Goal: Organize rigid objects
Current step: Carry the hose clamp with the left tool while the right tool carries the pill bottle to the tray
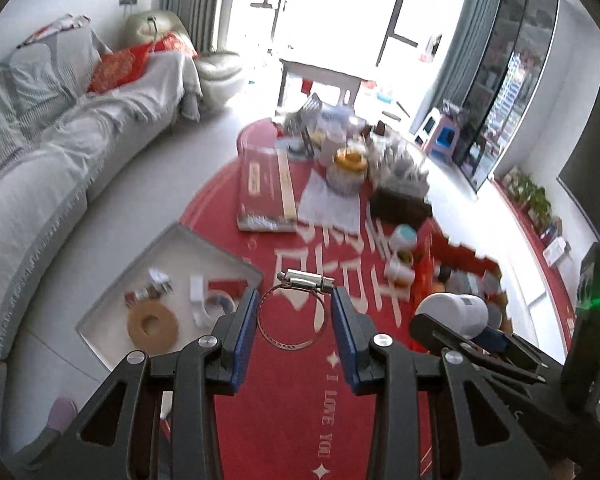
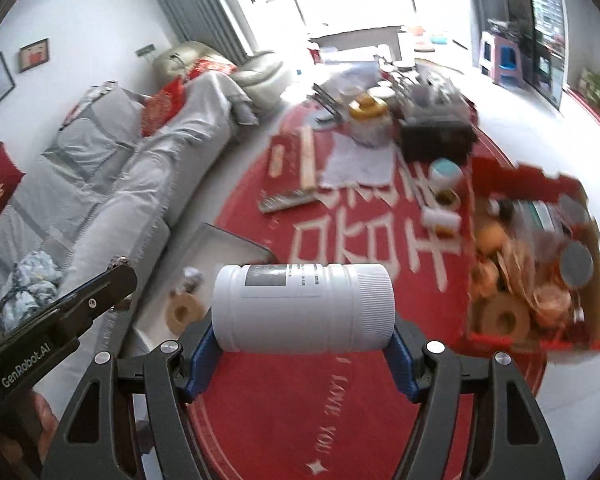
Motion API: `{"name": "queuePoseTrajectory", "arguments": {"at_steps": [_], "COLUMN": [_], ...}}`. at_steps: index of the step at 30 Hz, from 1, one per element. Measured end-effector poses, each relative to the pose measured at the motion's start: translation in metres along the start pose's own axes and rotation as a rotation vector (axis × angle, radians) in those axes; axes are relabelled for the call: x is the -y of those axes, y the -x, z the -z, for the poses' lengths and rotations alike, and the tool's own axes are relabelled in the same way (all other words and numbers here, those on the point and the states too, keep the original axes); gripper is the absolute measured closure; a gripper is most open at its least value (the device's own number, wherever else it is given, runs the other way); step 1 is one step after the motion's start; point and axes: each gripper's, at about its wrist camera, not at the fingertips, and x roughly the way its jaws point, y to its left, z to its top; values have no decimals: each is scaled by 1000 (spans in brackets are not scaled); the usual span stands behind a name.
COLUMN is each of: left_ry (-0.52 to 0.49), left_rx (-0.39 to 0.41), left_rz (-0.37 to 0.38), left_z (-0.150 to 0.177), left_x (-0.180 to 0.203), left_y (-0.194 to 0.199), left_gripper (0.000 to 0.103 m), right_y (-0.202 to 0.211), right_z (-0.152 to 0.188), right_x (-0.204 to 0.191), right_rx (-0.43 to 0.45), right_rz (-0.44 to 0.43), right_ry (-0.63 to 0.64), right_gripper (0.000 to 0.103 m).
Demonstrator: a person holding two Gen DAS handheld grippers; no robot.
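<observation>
I hold a metal hose clamp point(image 1: 294, 308) by its rim in the narrow left gripper point(image 1: 295, 312) at lower centre and a white plastic jar point(image 2: 303, 307) endwise in the wide right gripper point(image 2: 302, 354); judged risk: either slips, since both grips are shallow.

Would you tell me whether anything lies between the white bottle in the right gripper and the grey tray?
Nothing visible does. The white bottle is clamped in the right gripper above the red rug, and the grey tray sits just beyond it to the left, with only open air between.
</observation>
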Motion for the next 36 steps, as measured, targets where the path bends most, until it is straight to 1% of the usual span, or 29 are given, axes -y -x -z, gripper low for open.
{"name": "queuePoseTrajectory", "arguments": {"at_steps": [5,7,13,15,17,20,23,27,29,30,33,36], "left_ry": [8,11,68,89,113,172,207,247,277,290,337,306], "left_rx": [76,107,153,168,167,136,103,56,12,-6,-74,-115], "left_rz": [-20,-43,-112,-153,-181,-220,-233,-279,-290,-287,-241,-278], "left_z": [-33,-46,-78,-86,-88,-83,-72,-53,-39,-34,-12,2], "left_x": [-8,-14,-44,-58,-70,-98,-121,-149,-164,-168,-175,-173], "left_y": [26,34,40,38,31,14,-2,-28,-46,-54,-78,-101], "left_gripper": [63,63,63,63,63,63,63,63,63,63,63,63], "right_y": [13,18,21,16,6,-18,-47,-85,-102,-113,-137,-157], "right_z": [-36,-53,-90,-102,-110,-117,-115,-102,-94,-87,-74,-60], "right_x": [-28,-43,-86,-103,-115,-130,-139,-145,-143,-142,-138,-134], "right_rx": [48,71,108,109,107,86,42,-28,-67,-90,-147,-196], "right_rz": [-55,-77,-123,-144,-150,-142,-136,-105,-93,-85,-64,-46], "right_ry": [61,88,169,193,212,233,239,261,268,274,267,270], "right_gripper": [32,32,32,32,32,32,32,32,32,32,32,32]}}
